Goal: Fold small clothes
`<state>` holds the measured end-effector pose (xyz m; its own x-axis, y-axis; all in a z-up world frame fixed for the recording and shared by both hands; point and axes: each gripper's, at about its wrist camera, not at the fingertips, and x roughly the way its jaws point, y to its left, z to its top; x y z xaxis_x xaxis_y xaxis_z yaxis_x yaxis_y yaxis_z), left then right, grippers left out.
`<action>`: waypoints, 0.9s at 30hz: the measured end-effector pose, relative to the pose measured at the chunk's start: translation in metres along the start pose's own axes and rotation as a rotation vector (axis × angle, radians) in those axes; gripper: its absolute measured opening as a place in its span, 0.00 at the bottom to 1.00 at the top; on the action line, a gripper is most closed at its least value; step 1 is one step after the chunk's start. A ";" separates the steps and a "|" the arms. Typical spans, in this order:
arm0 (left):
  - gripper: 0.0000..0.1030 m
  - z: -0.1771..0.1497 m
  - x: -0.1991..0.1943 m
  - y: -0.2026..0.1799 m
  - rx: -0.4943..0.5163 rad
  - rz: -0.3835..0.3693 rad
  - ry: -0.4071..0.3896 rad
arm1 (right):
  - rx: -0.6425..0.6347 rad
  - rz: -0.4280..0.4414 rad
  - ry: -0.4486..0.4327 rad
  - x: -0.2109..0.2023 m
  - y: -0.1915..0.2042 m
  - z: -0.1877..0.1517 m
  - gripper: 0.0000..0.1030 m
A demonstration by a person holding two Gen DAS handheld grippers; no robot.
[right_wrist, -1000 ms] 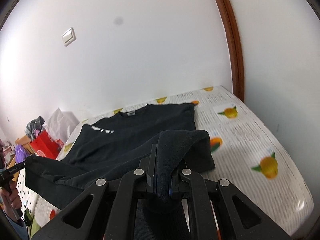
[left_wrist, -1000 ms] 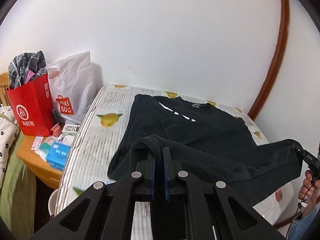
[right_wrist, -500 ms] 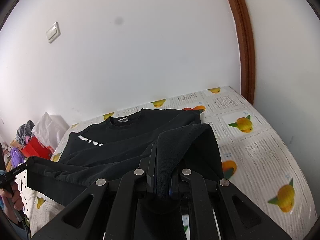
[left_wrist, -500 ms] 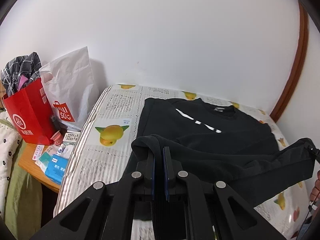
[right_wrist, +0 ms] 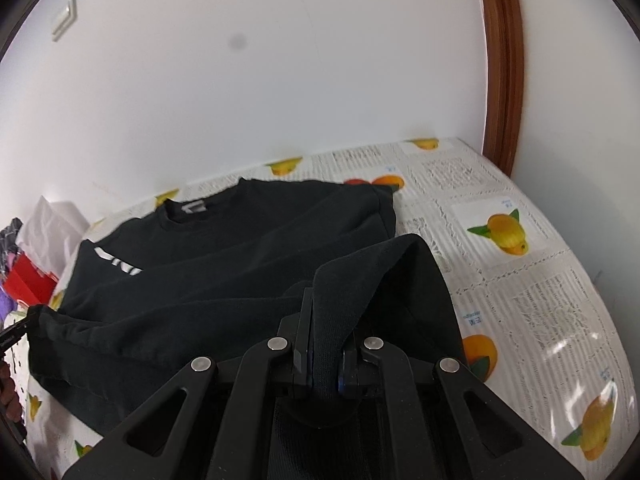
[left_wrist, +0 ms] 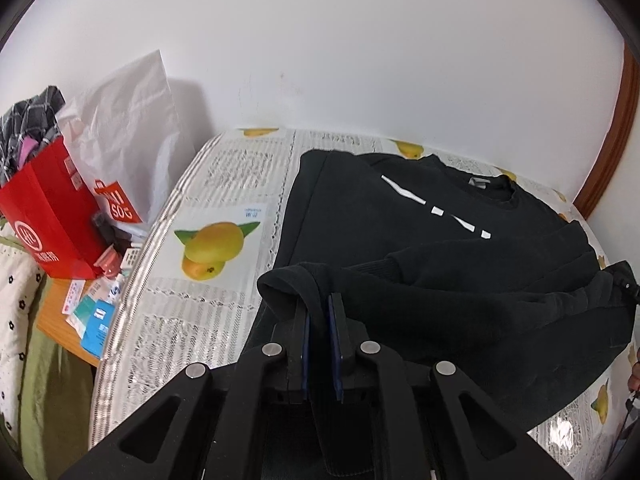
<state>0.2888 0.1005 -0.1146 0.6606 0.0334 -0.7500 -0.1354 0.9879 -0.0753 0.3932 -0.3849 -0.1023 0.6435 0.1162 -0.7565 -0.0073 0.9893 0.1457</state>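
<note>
A black sweatshirt with white chest marks lies face up on the fruit-printed bed cover, collar toward the wall. My left gripper pinches its lower edge at the left corner; its jaws are opening slightly, with cloth still between the pads. My right gripper is shut on the other corner of the same edge. The lifted edge hangs between them over the sweatshirt body. The right gripper's tip shows at the left wrist view's edge, the left gripper's tip at the right wrist view's edge.
Left of the bed, a red paper bag and a white plastic bag stand on a wooden bedside table strewn with small boxes. A white wall lies behind the bed. A brown door frame rises at the right.
Both grippers have travelled forward and down toward the collar, carrying the lower edge over the sweatshirt's body. The bed and sweatshirt look nearer and larger.
</note>
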 end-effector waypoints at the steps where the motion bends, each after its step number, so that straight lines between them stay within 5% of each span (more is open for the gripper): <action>1: 0.10 -0.001 0.001 0.001 -0.002 -0.003 0.002 | 0.002 -0.012 0.019 0.005 -0.001 0.000 0.11; 3: 0.10 -0.002 0.002 0.001 -0.003 -0.010 0.005 | 0.009 -0.011 0.042 0.009 -0.004 0.000 0.17; 6: 0.17 -0.006 -0.002 0.002 0.003 -0.031 0.024 | 0.023 -0.002 0.061 -0.003 -0.011 -0.003 0.39; 11: 0.57 -0.024 -0.023 0.006 0.020 -0.066 0.019 | -0.035 0.032 0.024 -0.051 -0.027 -0.029 0.51; 18: 0.57 -0.063 -0.049 0.035 -0.007 -0.030 0.006 | -0.065 -0.074 0.047 -0.063 -0.054 -0.065 0.51; 27: 0.57 -0.067 -0.026 0.061 -0.090 -0.057 0.070 | 0.117 0.015 0.106 -0.032 -0.075 -0.064 0.51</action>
<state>0.2133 0.1495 -0.1437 0.6168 -0.0366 -0.7863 -0.1669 0.9701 -0.1761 0.3243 -0.4572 -0.1300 0.5597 0.1458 -0.8158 0.0765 0.9711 0.2260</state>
